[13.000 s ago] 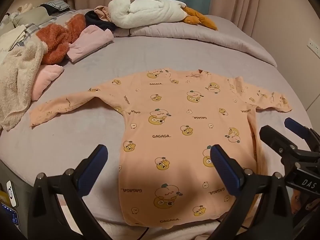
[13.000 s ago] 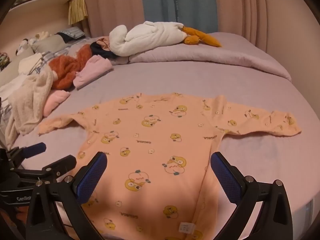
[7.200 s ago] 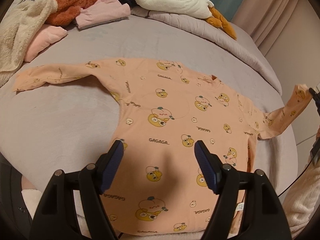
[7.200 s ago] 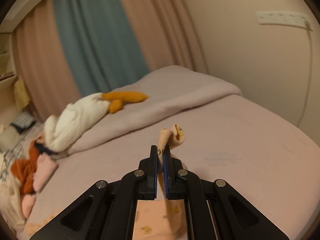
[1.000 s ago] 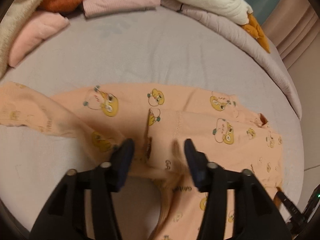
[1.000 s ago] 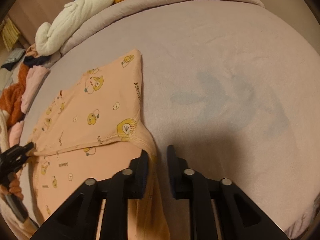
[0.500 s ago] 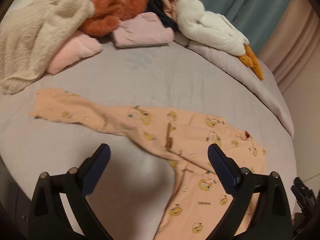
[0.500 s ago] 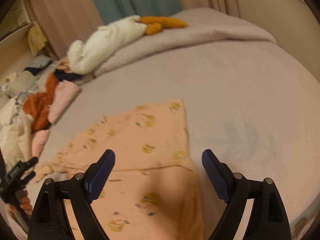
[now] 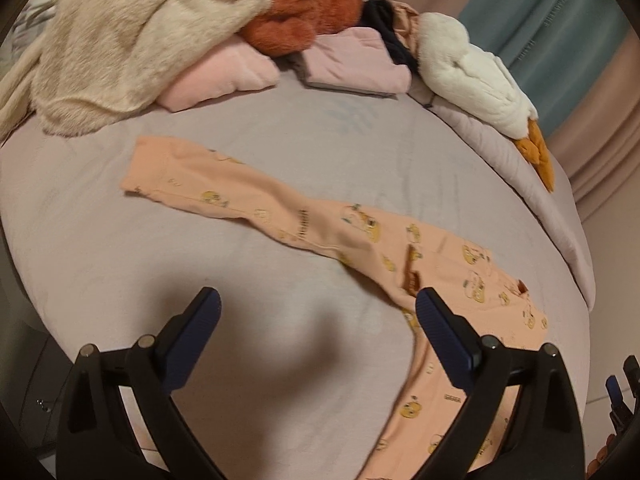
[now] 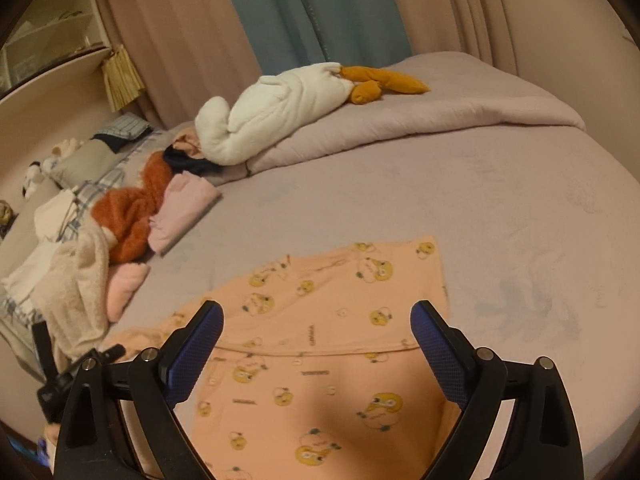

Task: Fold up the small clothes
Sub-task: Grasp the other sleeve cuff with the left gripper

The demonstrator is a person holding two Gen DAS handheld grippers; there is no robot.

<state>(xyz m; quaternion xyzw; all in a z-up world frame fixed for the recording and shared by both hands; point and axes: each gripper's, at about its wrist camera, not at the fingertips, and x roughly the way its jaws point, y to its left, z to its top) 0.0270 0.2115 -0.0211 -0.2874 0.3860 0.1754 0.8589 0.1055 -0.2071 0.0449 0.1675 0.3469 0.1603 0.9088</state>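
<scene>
A peach child's top with yellow cartoon prints (image 10: 320, 344) lies flat on the mauve bed. Its right sleeve is folded in over the body, leaving a straight right edge. Its left sleeve (image 9: 224, 196) still stretches out flat to the left. My left gripper (image 9: 316, 332) is open and empty, above the bare sheet just below that sleeve. My right gripper (image 10: 316, 344) is open and empty, above the middle of the top's body. The left gripper also shows small at the left edge of the right wrist view (image 10: 76, 364).
A heap of clothes lies at the bed's far left: a cream fleece (image 9: 132, 40), a rust fleece (image 9: 304, 12), pink folded items (image 9: 352, 64). A white plush goose (image 10: 288, 108) rests on the rolled duvet (image 10: 440, 120). Curtains hang behind.
Both grippers let go of the top, opened wide and pulled back. The left gripper has swung left toward the outstretched sleeve. The right sleeve now lies folded over the body.
</scene>
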